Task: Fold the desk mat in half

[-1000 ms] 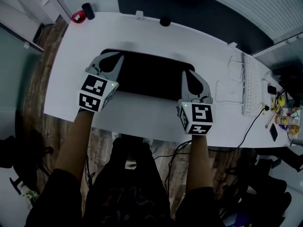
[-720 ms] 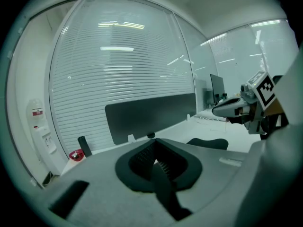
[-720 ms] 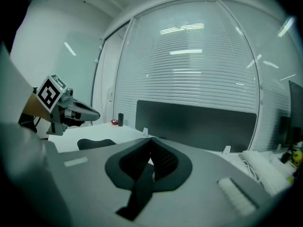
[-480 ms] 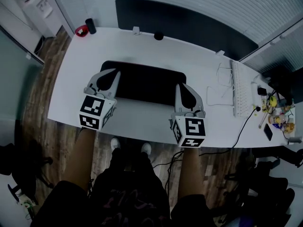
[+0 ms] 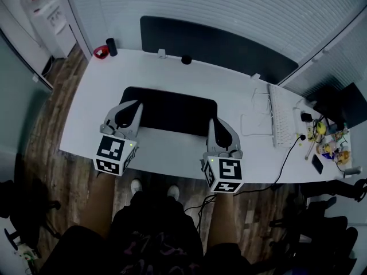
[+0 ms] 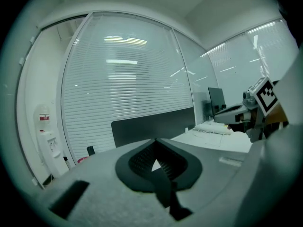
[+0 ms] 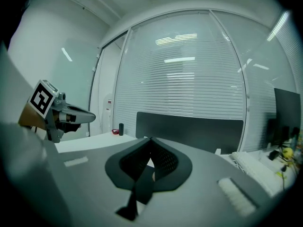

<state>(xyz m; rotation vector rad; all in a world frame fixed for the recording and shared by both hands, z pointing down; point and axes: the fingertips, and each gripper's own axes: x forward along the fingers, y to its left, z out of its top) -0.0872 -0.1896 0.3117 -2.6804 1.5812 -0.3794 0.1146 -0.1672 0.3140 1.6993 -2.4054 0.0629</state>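
The black desk mat [image 5: 172, 107] lies flat on the white desk [image 5: 172, 153], in the left half. My left gripper [image 5: 135, 106] hangs over the mat's near left corner, jaws shut. My right gripper [image 5: 215, 124] sits at the mat's near right corner, also shut. In the left gripper view the closed jaws [image 6: 154, 144] point level across the room with nothing between them. The right gripper view shows the same: closed jaws [image 7: 150, 142], empty. Each gripper sees the other: the right gripper [image 6: 236, 111] and the left gripper [image 7: 71, 115].
A white keyboard [image 5: 279, 116] and a loose white cable [image 5: 255, 119] lie right of the mat. Small clutter [image 5: 327, 139] crowds the desk's right end. A black cylinder [image 5: 111, 46] and a red item [image 5: 100, 52] stand at the far left corner. A dark panel [image 5: 218, 44] backs the desk.
The head camera has pulled back, so the desk looks smaller. Both grippers have drawn toward the mat's near edge and stay shut. The mat lies as before.
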